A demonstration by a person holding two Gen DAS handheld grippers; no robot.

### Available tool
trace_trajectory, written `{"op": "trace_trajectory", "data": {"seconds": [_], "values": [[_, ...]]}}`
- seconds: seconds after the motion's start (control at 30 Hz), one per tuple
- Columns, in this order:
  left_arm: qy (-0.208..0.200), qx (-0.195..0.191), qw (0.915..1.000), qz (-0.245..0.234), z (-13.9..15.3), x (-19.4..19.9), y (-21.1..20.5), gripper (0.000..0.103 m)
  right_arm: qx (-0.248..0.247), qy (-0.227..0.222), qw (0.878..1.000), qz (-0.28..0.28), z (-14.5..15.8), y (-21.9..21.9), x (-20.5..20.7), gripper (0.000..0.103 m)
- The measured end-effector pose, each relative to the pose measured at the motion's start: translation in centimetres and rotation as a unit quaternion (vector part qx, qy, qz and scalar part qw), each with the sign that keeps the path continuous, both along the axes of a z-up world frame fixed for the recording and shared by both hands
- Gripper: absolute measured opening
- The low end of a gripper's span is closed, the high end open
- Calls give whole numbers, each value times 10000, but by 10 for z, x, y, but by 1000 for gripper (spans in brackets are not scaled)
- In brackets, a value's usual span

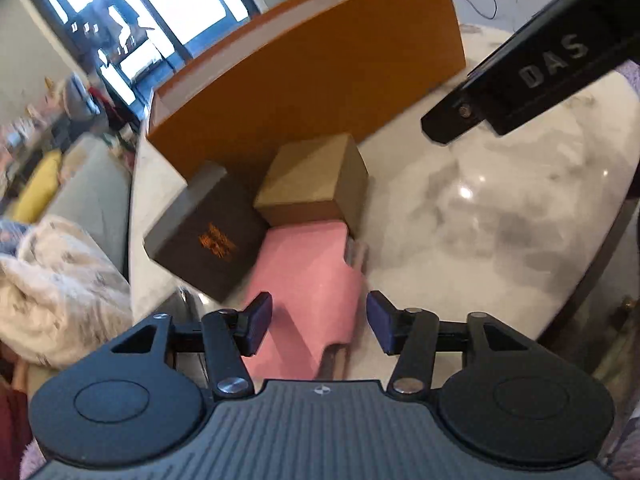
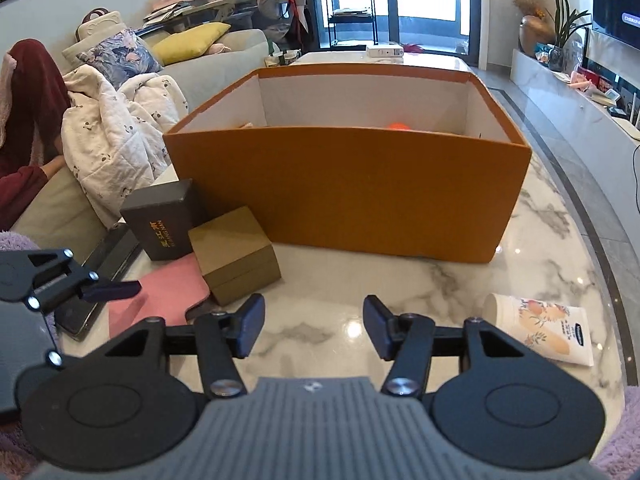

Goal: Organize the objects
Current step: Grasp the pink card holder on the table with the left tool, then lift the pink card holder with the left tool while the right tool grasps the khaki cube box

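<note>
A big open orange box stands on the marble table. Against its near left corner sit a dark brown box with orange lettering and a tan box. In front of them lies a flat pink pouch. My left gripper is open, its pads either side of the pouch's near end without pressing it. My right gripper is open over bare marble, nothing between its fingers. A cream tube lies to its right.
A dark flat slab lies by the pouch at the table's left edge. A sofa with a white quilt and a person's dark red sleeve are beyond that edge. Something orange shows inside the big box.
</note>
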State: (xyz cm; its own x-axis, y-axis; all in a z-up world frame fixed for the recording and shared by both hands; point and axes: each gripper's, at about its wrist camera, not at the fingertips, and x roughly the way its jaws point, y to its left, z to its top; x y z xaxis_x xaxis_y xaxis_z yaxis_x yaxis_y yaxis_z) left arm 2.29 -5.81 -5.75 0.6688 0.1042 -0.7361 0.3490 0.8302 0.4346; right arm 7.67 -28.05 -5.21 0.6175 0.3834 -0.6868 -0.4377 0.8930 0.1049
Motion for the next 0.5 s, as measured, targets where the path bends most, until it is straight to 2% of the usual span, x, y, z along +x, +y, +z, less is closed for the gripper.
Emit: {"op": "trace_trajectory", "data": {"seconds": [0.07,0.13,0.17,0.2,0.3,0.37,0.43,0.5], "values": [[-41,125,9999,-4,-1,1,-1,66,-29,23,10000,22,-2,3,2,57],[18,66,10000,29,-1,3,2,65,-49,73,10000,46,-5,6,4,57],[67,-19,10000,41,0,3,4,56,-63,90,9999,63,-6,7,4,57],[147,-174,9997,39,2,4,5,52,-76,102,9999,81,-7,8,4,57],[161,-216,9996,23,5,1,6,47,-101,116,9998,137,-9,11,4,57],[130,-253,9996,-40,10,-2,6,36,-129,124,9997,151,-10,11,4,57],[89,-420,9991,-17,17,-5,9,31,-146,141,9997,152,-11,11,5,57],[121,-747,9971,110,27,-3,18,29,-140,162,9997,151,-11,12,5,57]]}}
